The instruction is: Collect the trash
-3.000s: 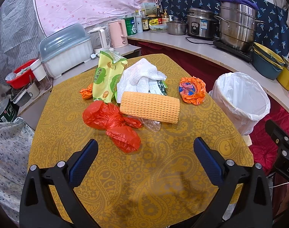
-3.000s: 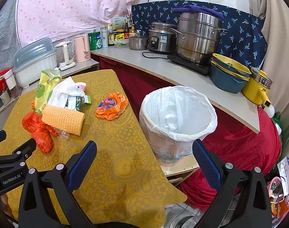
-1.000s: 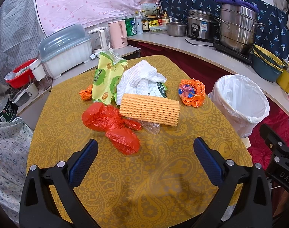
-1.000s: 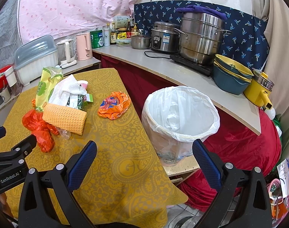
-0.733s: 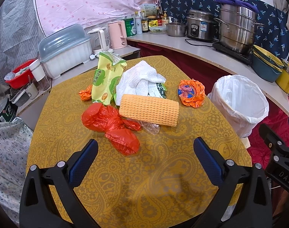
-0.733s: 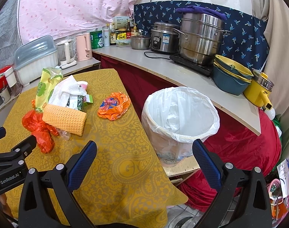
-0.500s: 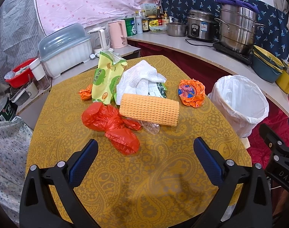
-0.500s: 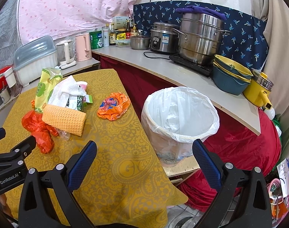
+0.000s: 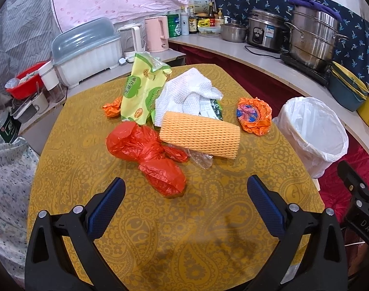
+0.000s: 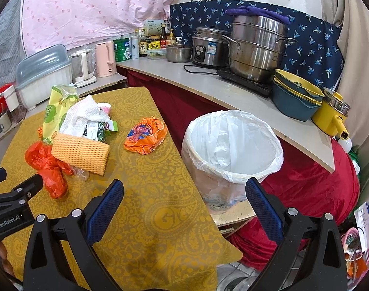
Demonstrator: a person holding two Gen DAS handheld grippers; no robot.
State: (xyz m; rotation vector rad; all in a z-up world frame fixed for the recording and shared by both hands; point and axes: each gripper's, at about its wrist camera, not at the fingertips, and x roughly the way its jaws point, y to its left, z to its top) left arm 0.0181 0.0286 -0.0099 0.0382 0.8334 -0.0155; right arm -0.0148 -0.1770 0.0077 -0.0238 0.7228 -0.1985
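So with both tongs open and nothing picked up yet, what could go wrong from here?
1. The orange foam net sleeve rests on the red plastic bag and the clear film, so one grab could drag its neighbours.
2. The lined trash bin stands off the table edge, so light wrappers might fall short.

Both wrist views look across the yellow table point(image 9: 208, 230), the left facing the trash pile, the right facing the shared white-lined bin point(image 10: 233, 150).
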